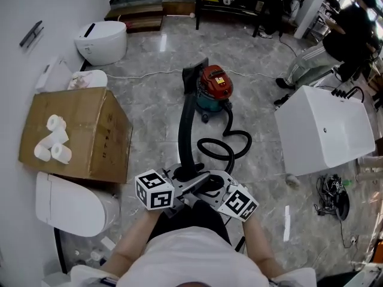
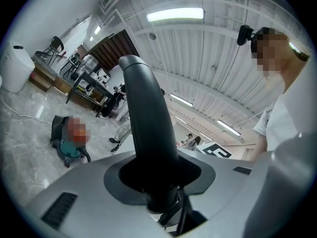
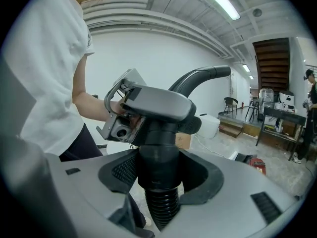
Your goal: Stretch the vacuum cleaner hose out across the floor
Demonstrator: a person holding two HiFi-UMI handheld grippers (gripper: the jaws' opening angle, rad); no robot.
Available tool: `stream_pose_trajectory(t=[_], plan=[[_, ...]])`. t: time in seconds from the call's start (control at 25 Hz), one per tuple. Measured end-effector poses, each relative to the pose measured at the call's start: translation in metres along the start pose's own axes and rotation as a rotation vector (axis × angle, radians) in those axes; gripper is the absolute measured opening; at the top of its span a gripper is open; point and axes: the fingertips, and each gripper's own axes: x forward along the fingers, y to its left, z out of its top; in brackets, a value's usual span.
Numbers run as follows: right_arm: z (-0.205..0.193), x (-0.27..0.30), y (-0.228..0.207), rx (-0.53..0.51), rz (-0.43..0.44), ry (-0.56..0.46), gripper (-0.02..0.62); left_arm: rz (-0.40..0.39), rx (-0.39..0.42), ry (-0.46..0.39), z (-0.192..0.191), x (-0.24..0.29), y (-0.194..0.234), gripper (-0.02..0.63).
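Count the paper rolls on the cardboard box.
4 rolls, clustered on the box: one at the top, one below it, two side by side lowest. More could hide behind them.

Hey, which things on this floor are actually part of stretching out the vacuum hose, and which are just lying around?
In the job:
vacuum cleaner
hose
black wand
left gripper
right gripper

Lying about:
cardboard box
toilet paper rolls
toilet
white tub
cable bundle

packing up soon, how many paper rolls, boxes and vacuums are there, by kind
paper rolls: 4
box: 1
vacuum: 1
total: 6
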Motion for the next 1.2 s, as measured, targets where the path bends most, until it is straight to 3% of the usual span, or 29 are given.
stream_pose_trajectory(t=[0.72,1.2], plan=[[-0.017,0.034,0.001,0.024,-0.025,0.045,0.244,-0.046,-0.028,0.040,-0.018,-0.017,0.029,0.153],[-0.025,0.000,0.037,-0.006,-0.019,0.056,0.244,-0.047,0.006,0.050,-0.042,-0.013,-0.017,0.153]])
